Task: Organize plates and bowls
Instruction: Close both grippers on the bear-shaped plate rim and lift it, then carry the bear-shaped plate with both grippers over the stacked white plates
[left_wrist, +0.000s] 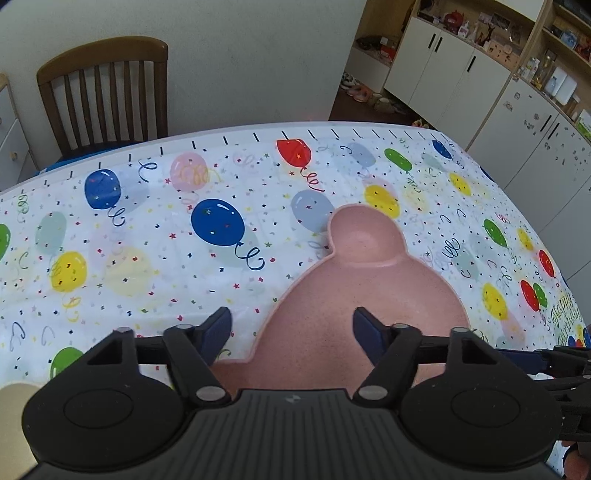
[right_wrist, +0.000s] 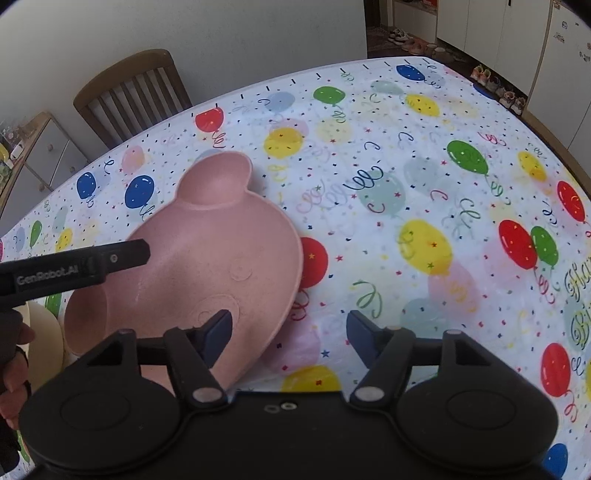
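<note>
While your left gripper (left_wrist: 291, 326) and right gripper (right_wrist: 290, 328) straddle opposite rims of the pink bear-shaped plastic plate (right_wrist: 207, 258) on the balloon-print tablecloth (right_wrist: 406, 221), jaws part-open, nothing clamped, you're mid-pickup; next, close squarely.

I read "GenRobot.AI" in pale letters along the black finger of the left gripper (right_wrist: 74, 266), at the left of the right wrist view. On the tablecloth (right_wrist: 388, 206), far right edge, green script probably reads "Happy Birthday", cut off.
</note>
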